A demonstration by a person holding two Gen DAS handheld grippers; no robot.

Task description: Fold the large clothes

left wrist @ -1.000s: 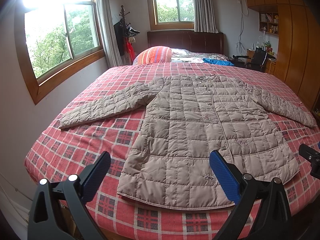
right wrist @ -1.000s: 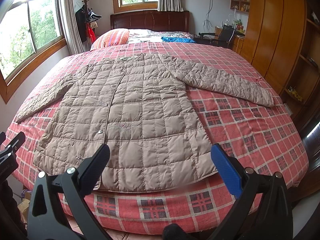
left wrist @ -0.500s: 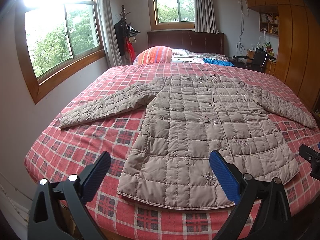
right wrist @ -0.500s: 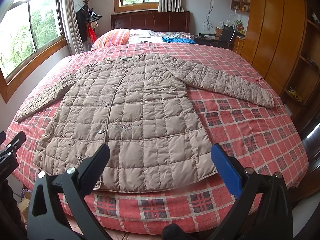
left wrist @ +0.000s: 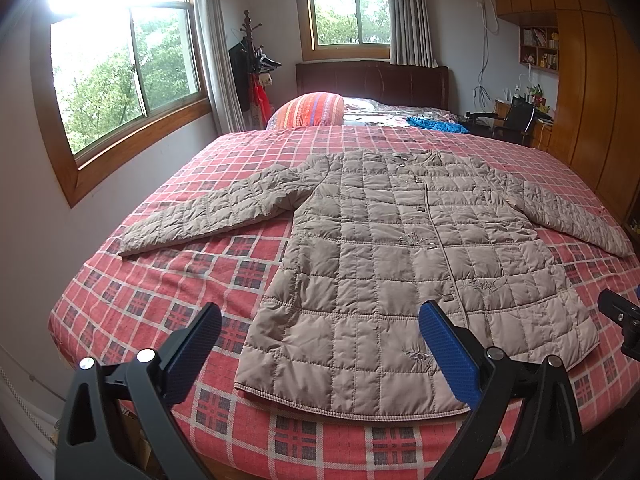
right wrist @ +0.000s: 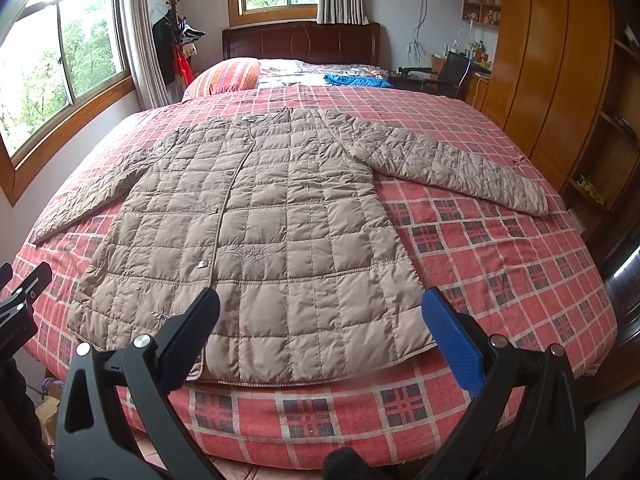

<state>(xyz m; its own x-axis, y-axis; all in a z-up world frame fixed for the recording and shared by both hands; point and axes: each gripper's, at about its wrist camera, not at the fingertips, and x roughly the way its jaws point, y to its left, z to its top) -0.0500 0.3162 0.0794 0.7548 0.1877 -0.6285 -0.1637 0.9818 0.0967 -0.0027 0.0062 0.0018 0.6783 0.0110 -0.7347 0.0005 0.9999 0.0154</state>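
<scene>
Quilted beige coat [left wrist: 404, 264] is left unmoved ahead of both released claws, left claw [left wrist: 320, 344] and right claw [right wrist: 320, 328]; folding is not yet begun.

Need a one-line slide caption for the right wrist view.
Open right gripper hovers above the hem of a quilted beige coat spread flat, sleeves out, on a red plaid bed.

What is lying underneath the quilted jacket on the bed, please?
The quilted jacket lies flat, sleeves spread, directly on the red checked bedspread, which shows all around it. Whatever lies beneath the jacket's body is covered and cannot be seen.
</scene>
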